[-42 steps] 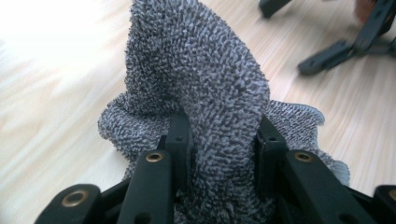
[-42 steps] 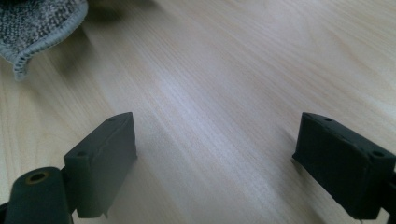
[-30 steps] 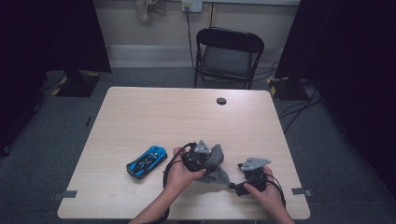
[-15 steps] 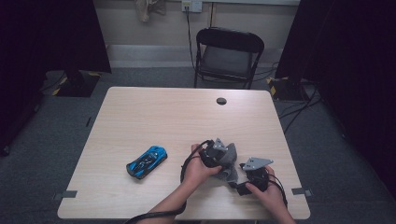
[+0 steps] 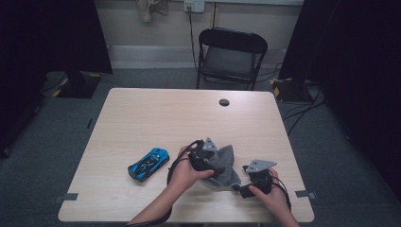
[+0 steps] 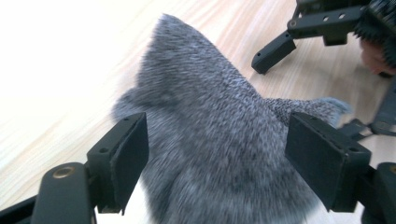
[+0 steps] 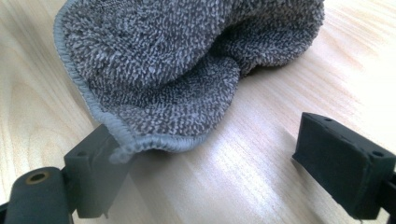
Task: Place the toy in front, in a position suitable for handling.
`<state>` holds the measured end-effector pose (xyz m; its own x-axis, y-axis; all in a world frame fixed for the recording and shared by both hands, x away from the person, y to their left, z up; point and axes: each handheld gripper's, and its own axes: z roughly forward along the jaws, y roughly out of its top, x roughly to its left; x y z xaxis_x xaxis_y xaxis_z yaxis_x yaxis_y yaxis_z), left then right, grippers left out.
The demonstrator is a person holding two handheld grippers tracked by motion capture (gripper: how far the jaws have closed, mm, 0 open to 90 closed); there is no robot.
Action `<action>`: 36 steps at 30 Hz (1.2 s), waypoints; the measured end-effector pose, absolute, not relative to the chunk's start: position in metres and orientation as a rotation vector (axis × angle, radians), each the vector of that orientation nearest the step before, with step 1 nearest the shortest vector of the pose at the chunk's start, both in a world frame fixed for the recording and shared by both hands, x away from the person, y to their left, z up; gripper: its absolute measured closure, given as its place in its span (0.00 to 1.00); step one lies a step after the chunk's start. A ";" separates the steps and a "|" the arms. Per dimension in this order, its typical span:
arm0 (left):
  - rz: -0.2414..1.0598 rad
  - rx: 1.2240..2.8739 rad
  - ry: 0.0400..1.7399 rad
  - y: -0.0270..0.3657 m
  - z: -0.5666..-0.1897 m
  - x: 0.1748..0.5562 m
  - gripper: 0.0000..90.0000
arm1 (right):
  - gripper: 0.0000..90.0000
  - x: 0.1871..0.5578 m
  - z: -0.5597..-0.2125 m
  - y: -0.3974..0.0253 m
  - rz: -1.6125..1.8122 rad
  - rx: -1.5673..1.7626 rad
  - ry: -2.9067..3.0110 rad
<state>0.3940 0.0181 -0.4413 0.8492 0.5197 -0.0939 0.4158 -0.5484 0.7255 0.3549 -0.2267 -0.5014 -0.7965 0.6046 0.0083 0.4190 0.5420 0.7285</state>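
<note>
1. Landmark: the grey cloth (image 5: 226, 166), lying bunched on the light wooden table (image 5: 156, 118) near the table edge closest to you. All positions below are given from it.
2. Your left gripper (image 5: 208, 158) sits over the cloth's left part, your hand wrapped around its body. In the left gripper view its jaws stand wide apart, with the cloth (image 6: 219, 154) rising in a soft peak between them. The pads flank the fabric but do not pinch it; nothing is held.
3. Your right gripper (image 5: 246, 182) is at the cloth's right, near corner, low to the table. In the right gripper view its jaws are also spread wide. The stitched hem of the cloth (image 7: 177, 79) droops onto the tip of one jaw and touches it; the other jaw stands well apart over bare wood. No grip is made here either.
4. From the left gripper view, the right gripper (image 6: 299, 32) shows beyond the cloth's far side, one black jaw tip close to the table.
5. A blue toy car (image 5: 148, 163) rests on the table to the left of the cloth, apart from it and from both grippers.
6. A small dark round spot (image 5: 224, 102) sits on the table well beyond the cloth, toward the far edge.
7. A black folding chair (image 5: 231, 56) stands on the floor beyond the table, farther again from the cloth.
</note>
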 end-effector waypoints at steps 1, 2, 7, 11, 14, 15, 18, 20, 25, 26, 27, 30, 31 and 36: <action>0.200 2.224 0.680 0.033 -0.434 0.393 0.24 | 0.13 0.355 -0.501 -0.227 1.100 0.858 2.536; 0.210 2.220 0.688 0.039 -0.432 0.393 0.24 | 0.13 0.355 -0.501 -0.227 1.101 0.859 2.536; 0.245 2.209 0.738 0.073 -0.426 0.396 0.23 | 0.13 0.355 -0.501 -0.227 1.101 0.859 2.536; 0.308 2.204 0.796 0.120 -0.425 0.398 0.23 | 0.13 0.355 -0.501 -0.227 1.101 0.860 2.536; 0.320 2.223 0.819 0.135 -0.428 0.399 0.22 | 0.13 0.355 -0.501 -0.227 1.101 0.860 2.536; 0.336 2.234 0.827 0.147 -0.431 0.398 0.22 | 0.13 0.355 -0.501 -0.227 1.101 0.860 2.536; 0.354 2.239 0.850 0.163 -0.436 0.399 0.22 | 0.13 0.355 -0.501 -0.227 1.101 0.860 2.536; 0.345 2.240 0.860 0.169 -0.439 0.399 0.21 | 0.13 0.355 -0.501 -0.227 1.101 0.860 2.536; 0.359 2.248 0.896 0.185 -0.450 0.401 0.22 | 0.13 0.355 -0.501 -0.227 1.101 0.860 2.536; 0.357 2.245 0.905 0.189 -0.452 0.402 0.22 | 0.13 0.355 -0.501 -0.227 1.101 0.860 2.536; 0.362 2.240 0.920 0.192 -0.455 0.403 0.22 | 0.13 0.355 -0.501 -0.227 1.101 0.860 2.536; 0.370 2.251 0.944 0.197 -0.461 0.405 0.22 | 0.13 0.355 -0.501 -0.227 1.101 0.860 2.536; 0.384 2.262 0.950 0.201 -0.465 0.406 0.22 | 0.13 0.355 -0.501 -0.227 1.101 0.860 2.536; 0.357 2.257 0.971 0.205 -0.473 0.408 0.21 | 0.13 0.355 -0.501 -0.227 1.101 0.860 2.536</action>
